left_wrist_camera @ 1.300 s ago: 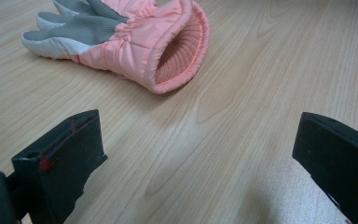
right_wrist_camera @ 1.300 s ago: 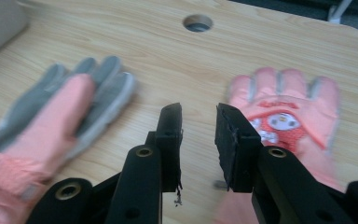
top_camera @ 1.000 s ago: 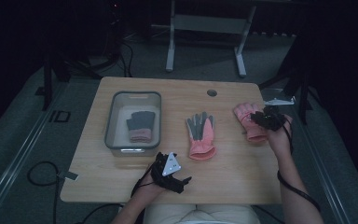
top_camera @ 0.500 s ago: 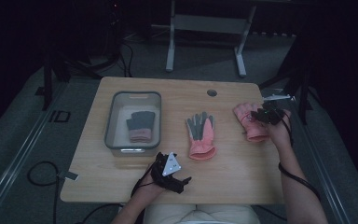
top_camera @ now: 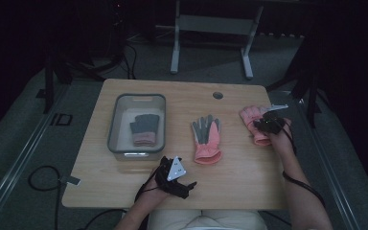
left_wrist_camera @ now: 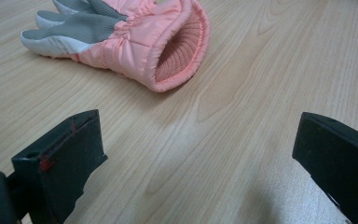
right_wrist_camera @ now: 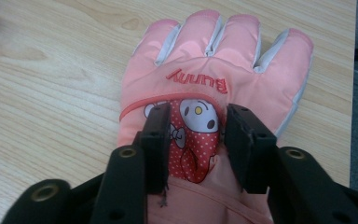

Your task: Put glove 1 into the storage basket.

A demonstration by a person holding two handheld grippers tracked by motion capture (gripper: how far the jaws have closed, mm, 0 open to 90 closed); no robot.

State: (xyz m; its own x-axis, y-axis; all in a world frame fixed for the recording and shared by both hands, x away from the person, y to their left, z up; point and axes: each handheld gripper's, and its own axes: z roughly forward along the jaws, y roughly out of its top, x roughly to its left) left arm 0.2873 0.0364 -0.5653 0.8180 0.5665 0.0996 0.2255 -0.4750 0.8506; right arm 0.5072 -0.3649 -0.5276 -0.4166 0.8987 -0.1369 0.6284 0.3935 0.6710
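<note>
I am pressing my right gripper (right_wrist_camera: 193, 140) onto the pink glove (right_wrist_camera: 214, 70), jaws closing around its middle but not yet pinching. My left gripper (left_wrist_camera: 200, 154) is resting released; one glove (top_camera: 144, 129) already sits in the bin (top_camera: 115, 120), two remain.

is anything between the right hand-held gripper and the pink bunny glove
Nothing visible. The right hand-held gripper is down on the pink bunny glove, its jaws straddling the cartoon patch on the back. The other pink glove lies apart at the table's middle.
</note>
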